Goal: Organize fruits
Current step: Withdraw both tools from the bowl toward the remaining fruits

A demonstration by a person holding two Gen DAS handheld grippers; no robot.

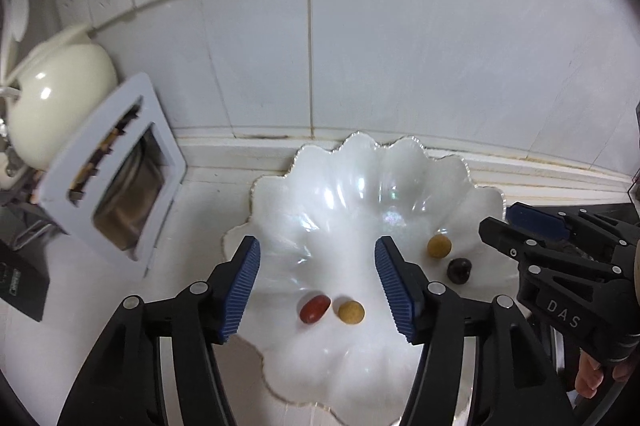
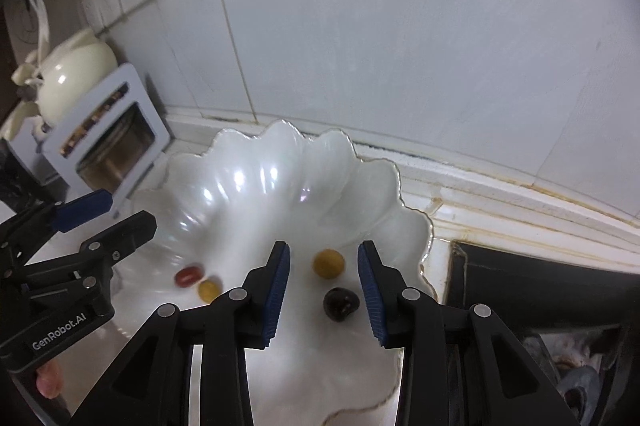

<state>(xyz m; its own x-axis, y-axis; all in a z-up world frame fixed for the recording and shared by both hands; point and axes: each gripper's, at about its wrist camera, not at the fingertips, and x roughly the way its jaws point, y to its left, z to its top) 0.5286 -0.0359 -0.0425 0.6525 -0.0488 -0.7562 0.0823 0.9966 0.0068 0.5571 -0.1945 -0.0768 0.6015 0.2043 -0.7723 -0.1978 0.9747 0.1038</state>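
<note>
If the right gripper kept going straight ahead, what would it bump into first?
Probably the yellow fruit or the dark cherry: both lie in the white shell-shaped dish, ahead of the open right gripper. Depth is unclear.

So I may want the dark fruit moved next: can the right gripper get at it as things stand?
Probably yes. The right gripper is open, with the dark fruit lying free on the dish just below its pads. The yellow fruit sits close behind it but apart, and nothing covers it.

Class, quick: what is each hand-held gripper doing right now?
Left hand-held gripper: open, holding nothing, above the white dish.
Right hand-held gripper: open, holding nothing, above the same dish.
</note>
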